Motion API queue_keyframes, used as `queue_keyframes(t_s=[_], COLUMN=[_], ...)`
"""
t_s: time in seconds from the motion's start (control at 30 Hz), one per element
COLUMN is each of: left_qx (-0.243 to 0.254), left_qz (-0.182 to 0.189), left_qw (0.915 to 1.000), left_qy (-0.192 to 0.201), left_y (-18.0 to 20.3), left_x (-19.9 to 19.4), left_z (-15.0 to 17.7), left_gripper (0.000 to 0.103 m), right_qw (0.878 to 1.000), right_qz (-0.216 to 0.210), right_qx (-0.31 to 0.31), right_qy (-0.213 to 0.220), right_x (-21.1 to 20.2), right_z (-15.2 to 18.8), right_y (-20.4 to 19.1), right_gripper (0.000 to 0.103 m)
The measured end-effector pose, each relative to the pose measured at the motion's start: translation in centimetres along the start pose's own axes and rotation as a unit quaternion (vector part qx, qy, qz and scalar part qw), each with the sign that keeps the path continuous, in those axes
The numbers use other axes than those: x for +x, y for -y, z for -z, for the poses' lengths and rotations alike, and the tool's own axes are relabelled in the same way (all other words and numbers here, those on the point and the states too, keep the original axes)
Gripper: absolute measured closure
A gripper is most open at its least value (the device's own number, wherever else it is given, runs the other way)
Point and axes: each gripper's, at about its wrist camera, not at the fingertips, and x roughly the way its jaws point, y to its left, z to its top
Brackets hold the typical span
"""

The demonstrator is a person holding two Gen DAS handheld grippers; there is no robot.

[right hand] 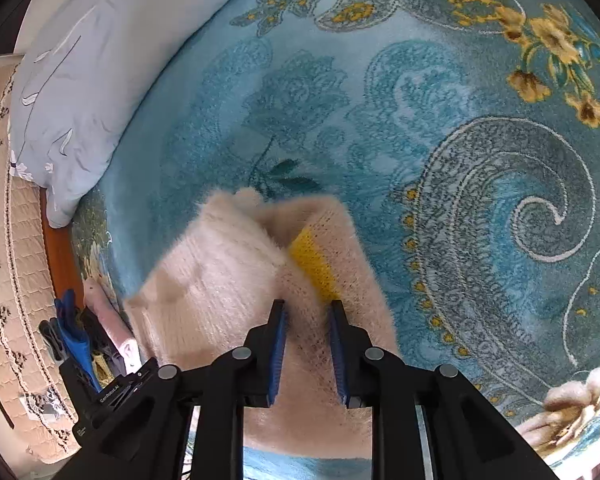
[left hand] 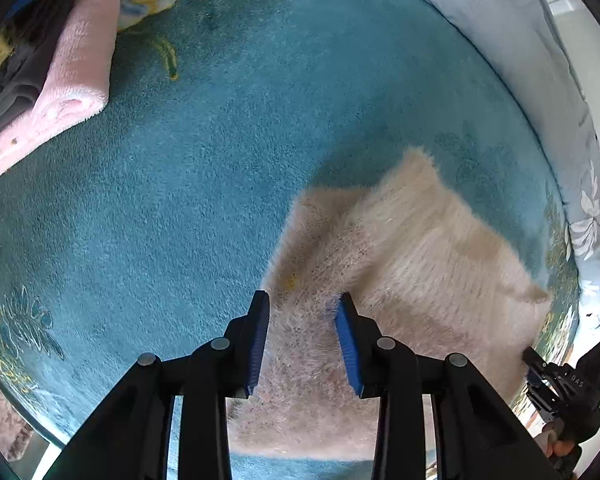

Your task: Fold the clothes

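Left gripper over a cream fuzzy sweater, fingers spread apart with fabric seen between them; contact not discernible. Sweater partly folded, lying on a teal floral blanket. Far left of the sweater, a folded pink towel against dark clothing. Beyond the sweater, a pale blue pillow. Right of the sweater at its edge, the right gripper, state not discernible.
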Motion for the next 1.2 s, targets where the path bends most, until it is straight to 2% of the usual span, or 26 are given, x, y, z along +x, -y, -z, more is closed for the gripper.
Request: queue_keyframes(t_s=[0.2, 0.27, 0.33, 0.4, 0.47, 0.57, 0.67, 0.73, 0.83, 1.03, 1.2], left_qx=[0.015, 0.039, 0.062, 0.082, 0.103, 0.085, 0.055, 0.029, 0.018, 0.014, 0.01], left_qz=[0.018, 0.013, 0.008, 0.004, 0.0, 0.041, 0.099, 0.151, 0.191, 0.217, 0.229], left_qw=[0.9997, 0.9992, 0.9981, 0.9966, 0.9947, 0.9955, 0.9936, 0.9878, 0.9805, 0.9746, 0.9721], left_qy=[-0.005, -0.002, 0.002, 0.007, 0.011, 0.006, -0.006, -0.024, -0.044, -0.055, -0.052], left_y=[0.2, 0.5, 0.7, 0.9, 1.1, 0.2, -1.1, -2.0, -2.2, -1.2, 0.1], left_x=[-0.1, 0.0, 0.1, 0.4, 0.6, 1.4, 2.2, 2.8, 3.7, 4.5, 4.8], left_z=[-0.2, -0.1, 0.0, 0.1, 0.1, -0.1, -0.2, -0.1, 0.2, 0.0, 0.0], left_gripper=[0.067, 0.061, 0.054, 0.045, 0.041, 0.035, 0.034, 0.034, 0.034, 0.033, 0.029], right_qw=[1.0, 0.999, 0.997, 0.995, 0.991, 0.994, 0.997, 0.995, 0.99, 0.98, 0.978], right_qz=[0.002, 0.006, 0.012, 0.018, 0.036, 0.002, -0.063, -0.102, -0.141, -0.196, -0.202], right_qx=[-0.024, -0.047, -0.072, -0.1, -0.124, -0.105, -0.044, -0.016, -0.006, -0.02, -0.028], right_qy=[-0.002, 0.001, 0.01, 0.024, 0.034, 0.03, 0.022, 0.012, 0.001, -0.03, -0.039], right_x=[0.0, -0.1, -0.2, -0.3, -0.2, 0.5, 1.4, 2.2, 3.0, 4.1, 4.8], right_z=[-0.1, 0.1, 0.5, 1.1, 1.7, 2.1, 1.8, 1.7, 1.1, -0.2, 0.2], right_y=[-0.5, -0.9, -1.2, -1.4, -1.0, 1.0, 3.9, 5.1, 5.6, 5.2, 4.5], right_gripper=[0.079, 0.077, 0.069, 0.05, 0.041, 0.035, 0.028, 0.027, 0.024, 0.024, 0.024])
